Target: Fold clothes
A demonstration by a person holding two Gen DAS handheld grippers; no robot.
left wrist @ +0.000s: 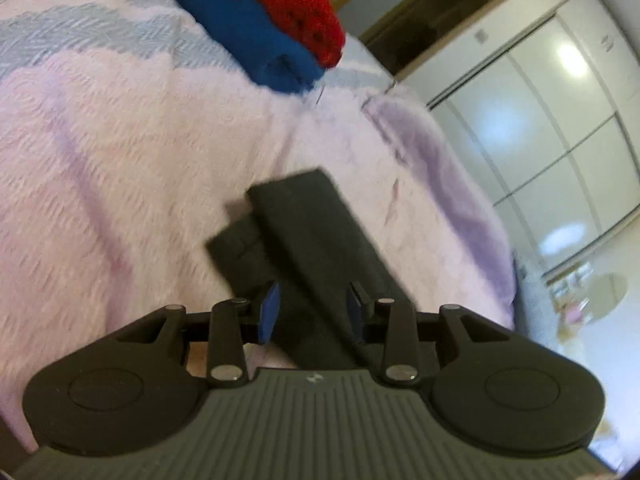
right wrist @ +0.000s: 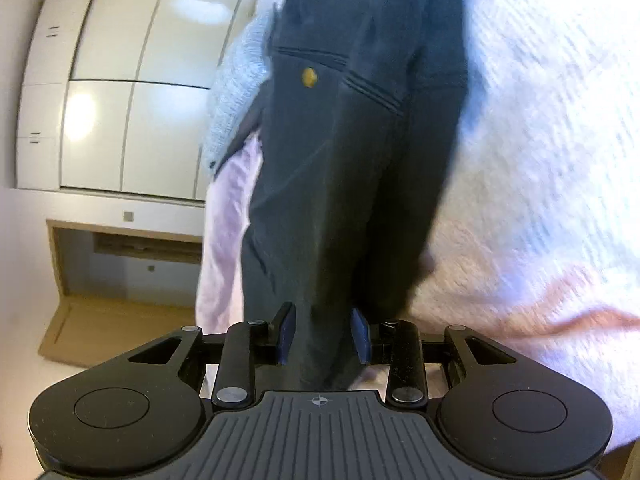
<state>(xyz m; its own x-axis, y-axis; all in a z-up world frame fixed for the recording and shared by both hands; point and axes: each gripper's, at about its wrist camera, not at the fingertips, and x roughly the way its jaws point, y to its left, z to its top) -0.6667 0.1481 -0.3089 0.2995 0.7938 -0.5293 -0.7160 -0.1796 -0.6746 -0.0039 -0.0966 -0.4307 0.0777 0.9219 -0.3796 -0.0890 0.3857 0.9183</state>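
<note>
Dark trousers (left wrist: 312,232) lie folded lengthwise on a fluffy pink blanket (left wrist: 120,180), their leg ends pointing away from me. My left gripper (left wrist: 314,308) stands over the near end. The cloth lies between its blue pads (left wrist: 270,312), which do not visibly pinch it. In the right wrist view the same trousers (right wrist: 352,160) stretch away to the waistband, where a brass button (right wrist: 309,77) shows. My right gripper (right wrist: 324,336) is shut on a thick fold of that cloth at the near end. Both views are slightly blurred.
A folded blue garment (left wrist: 240,28) with a red one (left wrist: 288,4) on top sits at the far end of the bed. White wardrobe doors (right wrist: 132,92) stand beyond the bed edge, along with a wooden doorway (right wrist: 120,260). A grey-blue knit (right wrist: 236,92) hangs over the bed edge.
</note>
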